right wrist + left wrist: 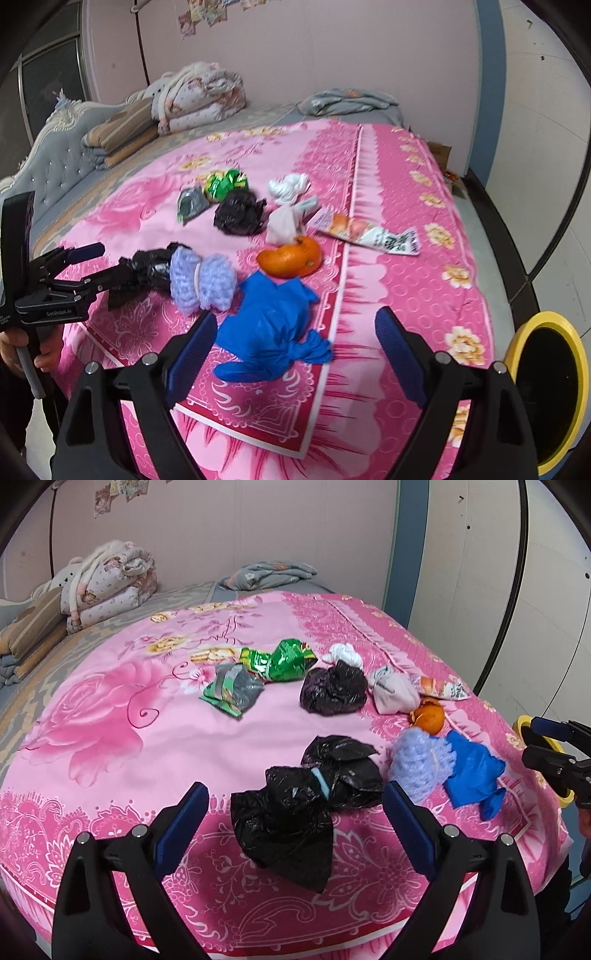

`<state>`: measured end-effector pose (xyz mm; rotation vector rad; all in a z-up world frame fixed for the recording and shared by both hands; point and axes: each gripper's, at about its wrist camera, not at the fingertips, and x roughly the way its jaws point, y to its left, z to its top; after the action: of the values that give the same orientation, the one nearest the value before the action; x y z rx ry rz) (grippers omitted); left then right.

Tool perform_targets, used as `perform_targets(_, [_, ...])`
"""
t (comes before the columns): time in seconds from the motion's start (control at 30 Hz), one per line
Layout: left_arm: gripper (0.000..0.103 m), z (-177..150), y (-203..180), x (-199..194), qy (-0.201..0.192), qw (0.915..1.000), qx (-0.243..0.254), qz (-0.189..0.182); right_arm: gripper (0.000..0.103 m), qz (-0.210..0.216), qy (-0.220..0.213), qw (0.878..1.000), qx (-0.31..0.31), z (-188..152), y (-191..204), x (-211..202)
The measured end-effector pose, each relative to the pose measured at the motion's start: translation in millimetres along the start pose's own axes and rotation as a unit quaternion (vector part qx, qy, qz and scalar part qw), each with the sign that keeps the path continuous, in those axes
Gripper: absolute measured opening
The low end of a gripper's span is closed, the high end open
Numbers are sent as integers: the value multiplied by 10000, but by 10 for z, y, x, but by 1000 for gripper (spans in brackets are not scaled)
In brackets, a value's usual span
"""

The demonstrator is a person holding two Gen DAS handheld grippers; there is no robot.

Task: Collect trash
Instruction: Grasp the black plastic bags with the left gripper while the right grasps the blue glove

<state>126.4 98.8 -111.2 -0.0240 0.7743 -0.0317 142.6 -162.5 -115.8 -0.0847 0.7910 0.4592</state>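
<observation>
black plastic, knotted into a long crumpled black bag, lay on the pink bedspread just ahead of the left gripper, between its widely spread jaws but, as far as could be judged, not touched by them. nothing was held by that tool. the right gripper was likewise spread wide and empty, with a blue bag lying between its fingers and nearer the left one.

the rest of the litter was seen scattered across the cover: a lilac knitted piece against the black bag, an orange peel, a printed snack wrapper, a small pale tied bag, a white tied bag, a second black bundle, and green wrappers beside a grey-green one.

a yellow-rimmed bin stood off the bed's edge, to the right of the right gripper; its dark inside could not be made out. no piece was seen being carried, so the collection was judged barely begun, with every visible item left to be picked up.

small print on the snack wrapper could not be read. "genrobot.ai" was made out on the left gripper's body in the right wrist view. folded quilts were piled at the far end.
</observation>
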Motion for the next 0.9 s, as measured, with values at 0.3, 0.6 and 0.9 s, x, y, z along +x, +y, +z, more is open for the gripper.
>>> perform_targets(0.3, [88, -24, 80, 283, 199, 9996, -118, -144, 83, 54, 302, 9995, -35, -8, 31, 342])
perform_targets(0.6, [48, -83, 79, 542, 346, 9987, -152, -352, 66, 59, 634, 9980, -17, -31, -23, 647])
perform_targets(0.9, [20, -85, 94, 550, 215, 9991, -180, -333, 28, 189, 638, 9977, -86, -29, 55, 697])
